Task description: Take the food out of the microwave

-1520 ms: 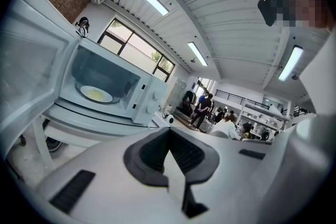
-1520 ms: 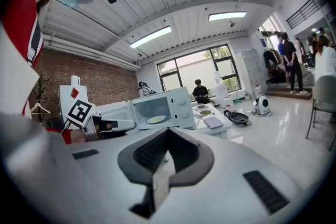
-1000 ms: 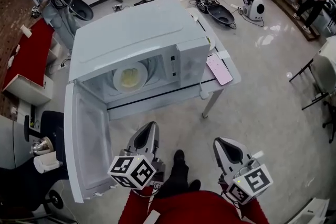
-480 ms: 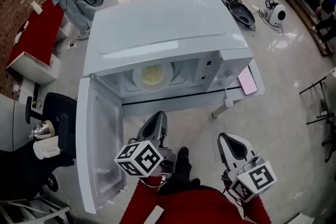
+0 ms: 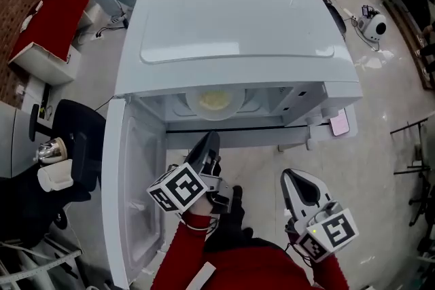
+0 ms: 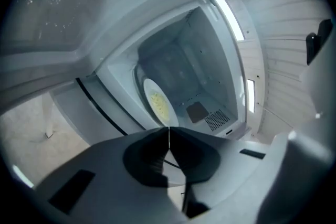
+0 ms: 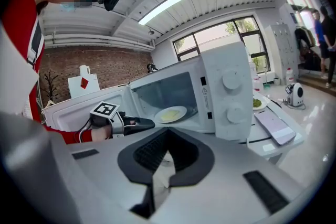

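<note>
A white microwave (image 5: 238, 37) stands with its door (image 5: 132, 187) swung wide to the left. Inside lies a white plate with yellow food (image 5: 215, 100), also in the left gripper view (image 6: 157, 103) and the right gripper view (image 7: 170, 113). My left gripper (image 5: 209, 142) is shut and empty, its tip just outside the oven's lower sill and pointing at the plate. The meeting jaw tips (image 6: 168, 128) show below the plate. My right gripper (image 5: 299, 183) hangs back to the right, shut (image 7: 168, 129) and holding nothing.
A pink phone (image 5: 339, 123) lies on the small table right of the microwave, near a dish of green food (image 7: 257, 103). The control panel with two dials (image 7: 231, 92) faces me. A black chair (image 5: 75, 139) and a cup (image 5: 54, 176) stand at the left.
My left gripper has moved forward and up to the microwave opening. The view has closed in on the oven. The right gripper has barely moved.
</note>
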